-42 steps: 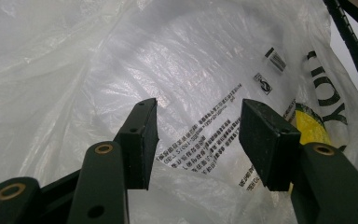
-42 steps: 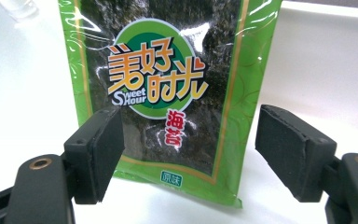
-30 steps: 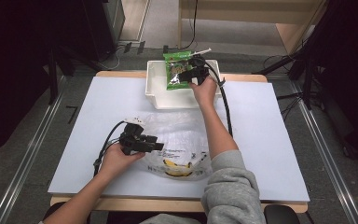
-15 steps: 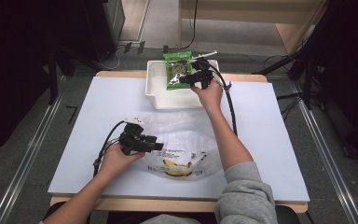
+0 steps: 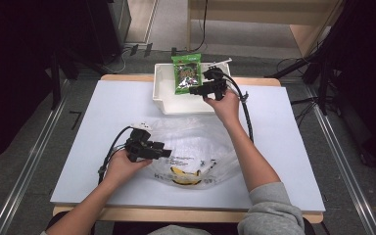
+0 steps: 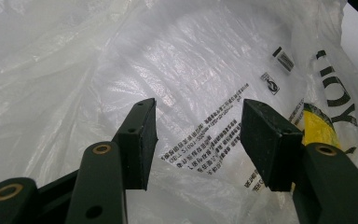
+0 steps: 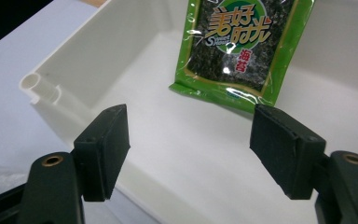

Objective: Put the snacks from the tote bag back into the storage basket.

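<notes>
Right tool (image 5: 194, 90) drew back — jaws apart, over tray (image 5: 162, 100).

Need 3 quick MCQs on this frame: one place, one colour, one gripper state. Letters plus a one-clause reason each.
1. Where is the snack packet?
A. in the white bin, leaning on its far wall
B. flat on the table beside the bin
C. inside the plastic bag

2. What is the packet's main colour?
A. red
B. green
C. blue

3. How does the left gripper stand?
A. shut on the bag
B. shut on the packet
C. open over the clear plastic bag

Answers:
1 A: the high view and the right gripper view show the packet standing in the bin against the far side.
2 B: its border is bright green in both views.
3 C: the left gripper view shows a wide gap between the jaws, with printed bag film behind them.
</notes>
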`<action>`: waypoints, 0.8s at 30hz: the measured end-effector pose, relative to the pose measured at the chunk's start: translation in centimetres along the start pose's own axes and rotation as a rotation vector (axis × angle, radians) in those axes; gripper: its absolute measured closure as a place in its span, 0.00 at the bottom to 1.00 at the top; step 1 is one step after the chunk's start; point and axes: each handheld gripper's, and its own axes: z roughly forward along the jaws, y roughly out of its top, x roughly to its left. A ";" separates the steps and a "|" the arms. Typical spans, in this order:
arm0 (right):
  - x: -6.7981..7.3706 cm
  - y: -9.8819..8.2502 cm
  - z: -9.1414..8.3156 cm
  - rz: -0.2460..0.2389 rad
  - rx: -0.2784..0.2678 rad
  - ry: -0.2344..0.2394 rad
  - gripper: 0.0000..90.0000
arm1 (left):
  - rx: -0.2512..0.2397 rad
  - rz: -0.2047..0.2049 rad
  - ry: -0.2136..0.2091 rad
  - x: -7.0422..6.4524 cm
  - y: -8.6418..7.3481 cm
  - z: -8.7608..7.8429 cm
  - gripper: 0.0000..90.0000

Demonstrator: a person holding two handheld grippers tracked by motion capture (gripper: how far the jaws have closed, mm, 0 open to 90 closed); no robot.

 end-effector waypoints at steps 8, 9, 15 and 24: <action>1.1 -1.1 -1.6 -0.019 -0.001 0.023 0.32 | -0.003 -0.010 0.002 0.2 0.1 -0.1 0.53; 1.3 -1.4 -1.9 -0.024 -0.001 0.017 0.32 | -0.001 -0.012 -0.002 0.3 0.1 -0.1 0.53; 1.8 -3.0 -3.2 -0.017 -0.008 0.048 0.32 | 0.001 -0.006 -0.010 0.0 0.1 0.1 0.52; 2.3 -5.3 -4.7 -0.048 -0.006 0.066 0.31 | 0.007 -0.012 -0.005 0.2 0.1 0.2 0.52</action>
